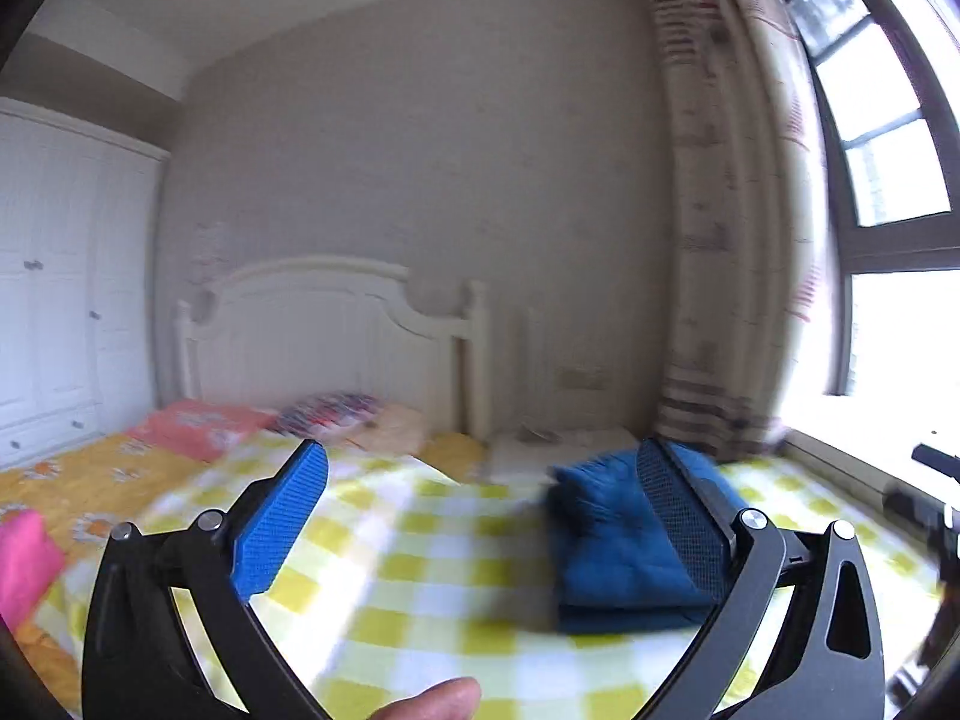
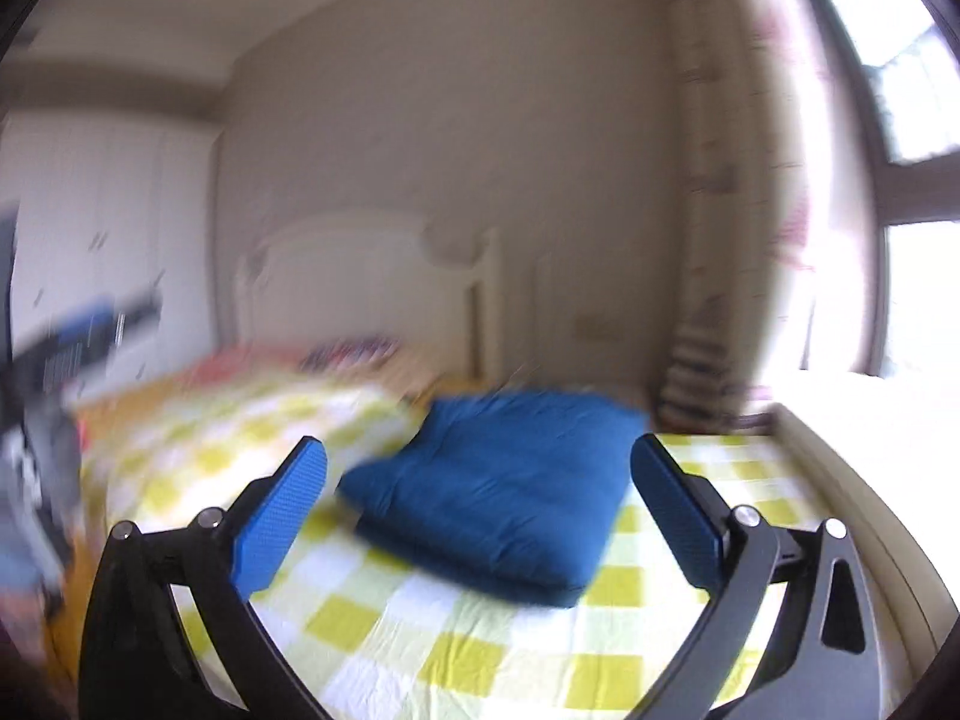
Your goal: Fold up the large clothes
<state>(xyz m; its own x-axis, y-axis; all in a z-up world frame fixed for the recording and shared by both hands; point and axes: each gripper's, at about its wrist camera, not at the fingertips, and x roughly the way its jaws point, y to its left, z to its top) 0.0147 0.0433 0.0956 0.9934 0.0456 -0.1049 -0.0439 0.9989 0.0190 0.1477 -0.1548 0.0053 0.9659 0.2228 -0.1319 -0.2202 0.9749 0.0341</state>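
A folded blue garment (image 1: pixel 612 546) lies on the yellow-and-white checked bedsheet (image 1: pixel 420 570), right of centre in the left wrist view. My left gripper (image 1: pixel 480 516) is open and empty, held above the sheet, its right finger in front of the garment's right part. In the right wrist view the blue garment (image 2: pixel 498 492) lies between and beyond the fingers. My right gripper (image 2: pixel 480 510) is open and empty above the sheet (image 2: pixel 450 648). This view is blurred by motion. The other gripper shows as a dark blur at the far left (image 2: pixel 36 468).
A white headboard (image 1: pixel 324 336) and pillows (image 1: pixel 198 426) stand at the far end. A pink cloth (image 1: pixel 24 564) lies at the left edge. A white wardrobe (image 1: pixel 54 288) is on the left; curtain (image 1: pixel 720 240) and window (image 1: pixel 888 180) on the right.
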